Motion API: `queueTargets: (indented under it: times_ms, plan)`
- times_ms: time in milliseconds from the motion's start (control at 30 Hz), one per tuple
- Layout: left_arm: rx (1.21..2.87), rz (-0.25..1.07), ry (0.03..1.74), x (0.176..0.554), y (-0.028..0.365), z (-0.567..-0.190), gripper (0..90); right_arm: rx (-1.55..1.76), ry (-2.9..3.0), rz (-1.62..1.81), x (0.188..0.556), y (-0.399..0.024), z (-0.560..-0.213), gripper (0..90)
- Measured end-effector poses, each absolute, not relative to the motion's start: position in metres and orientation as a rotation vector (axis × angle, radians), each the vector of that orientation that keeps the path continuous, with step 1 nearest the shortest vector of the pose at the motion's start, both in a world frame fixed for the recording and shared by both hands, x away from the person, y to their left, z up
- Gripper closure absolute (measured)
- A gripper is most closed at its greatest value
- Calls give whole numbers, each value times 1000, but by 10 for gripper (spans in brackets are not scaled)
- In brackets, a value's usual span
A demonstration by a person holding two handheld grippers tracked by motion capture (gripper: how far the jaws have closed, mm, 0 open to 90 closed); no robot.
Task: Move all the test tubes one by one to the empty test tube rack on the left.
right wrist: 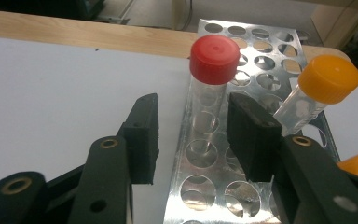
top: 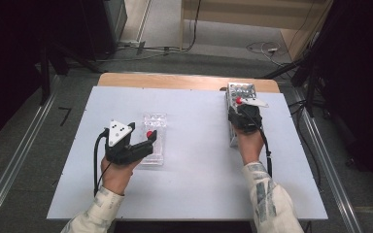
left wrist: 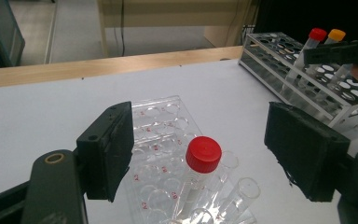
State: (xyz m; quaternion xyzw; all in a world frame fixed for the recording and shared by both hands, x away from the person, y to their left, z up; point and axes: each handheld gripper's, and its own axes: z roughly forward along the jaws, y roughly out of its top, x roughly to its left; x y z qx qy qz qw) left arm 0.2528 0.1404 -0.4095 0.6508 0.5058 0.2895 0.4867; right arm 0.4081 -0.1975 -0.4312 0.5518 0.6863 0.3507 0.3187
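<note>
- On the left we are holding our left hand-held gripper [left wrist: 200, 154] with its jaws apart around a red-capped tube [left wrist: 200, 168] standing in the clear rack [left wrist: 161, 116].
- On the right, our right hand-held gripper [right wrist: 193, 135] is standing apart around another red-capped tube [right wrist: 212, 79] in the metal rack [right wrist: 261, 46], at the table's [top: 194, 116] far right; whether its pads touch, we cannot tell.

left gripper [top: 148, 141] fingertips flank a red-capped tube [top: 149, 134] in the clear rack [top: 155, 160]; right gripper [top: 239, 104] over the metal rack [top: 240, 89].
</note>
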Motion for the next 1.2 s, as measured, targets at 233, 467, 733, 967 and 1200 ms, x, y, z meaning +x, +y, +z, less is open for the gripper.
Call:
queueTargets:
  times_ms: [233,467,733,967,1200]
  plan:
    - [1588,709,1226,252,140,-410,246,1511,1767,906,419,-195,-434,600]
    - [1590,712,1219,251,140,-409,250,1536,1753,853,425,-191,-436,704]
    - [1589,714,1216,251,139,-408,254,1499,1738,844,423,-189,-429,718]
    - [1587,716,1216,250,139,-408,254,1441,1719,872,414,-188,-412,723]
    - [1586,716,1213,249,139,-407,254,1356,1715,924,398,-188,-395,724]
